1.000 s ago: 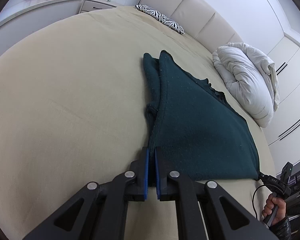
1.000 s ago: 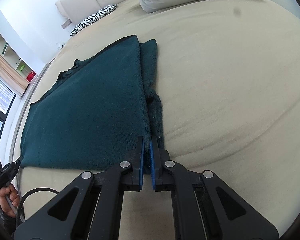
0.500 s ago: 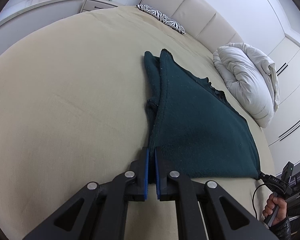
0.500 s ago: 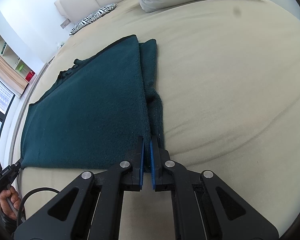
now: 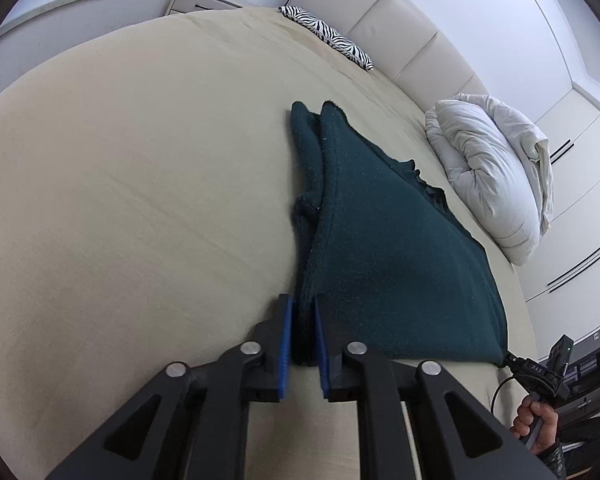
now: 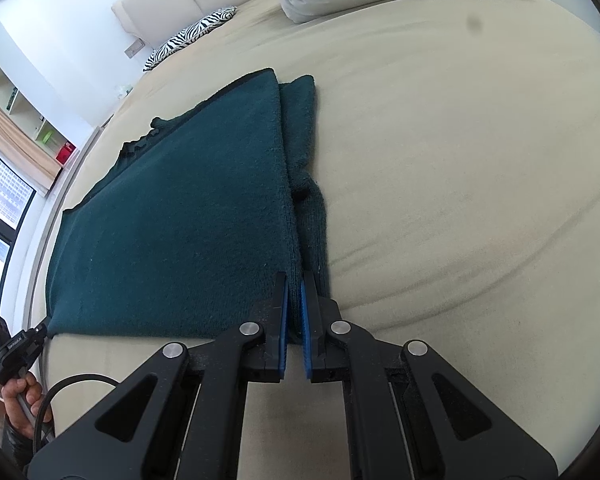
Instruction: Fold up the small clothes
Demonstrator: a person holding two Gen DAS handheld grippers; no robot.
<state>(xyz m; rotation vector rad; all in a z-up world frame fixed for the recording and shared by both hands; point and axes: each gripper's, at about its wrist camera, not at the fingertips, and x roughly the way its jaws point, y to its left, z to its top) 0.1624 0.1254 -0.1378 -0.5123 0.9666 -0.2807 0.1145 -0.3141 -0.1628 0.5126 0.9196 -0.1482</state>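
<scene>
A dark green knitted garment (image 5: 384, 248) lies flat on the beige bed (image 5: 132, 184), with a sleeve folded along each side. My left gripper (image 5: 302, 312) is shut on the garment's near hem corner at its left side. My right gripper (image 6: 294, 296) is shut on the opposite hem corner, beside a folded sleeve (image 6: 308, 208). The garment also shows in the right wrist view (image 6: 188, 220). The other gripper appears small at each view's edge, the right gripper (image 5: 540, 368) and the left gripper (image 6: 12, 344).
A white rolled duvet (image 5: 496, 168) lies beyond the garment near the cream headboard (image 5: 400, 36). A zebra-print pillow (image 5: 328, 36) lies at the bed's head. White wardrobes (image 5: 580, 184) stand on the right. Shelves and a window (image 6: 4, 184) stand to the left.
The garment and both grippers hold almost the same place. The views have shifted only slightly.
</scene>
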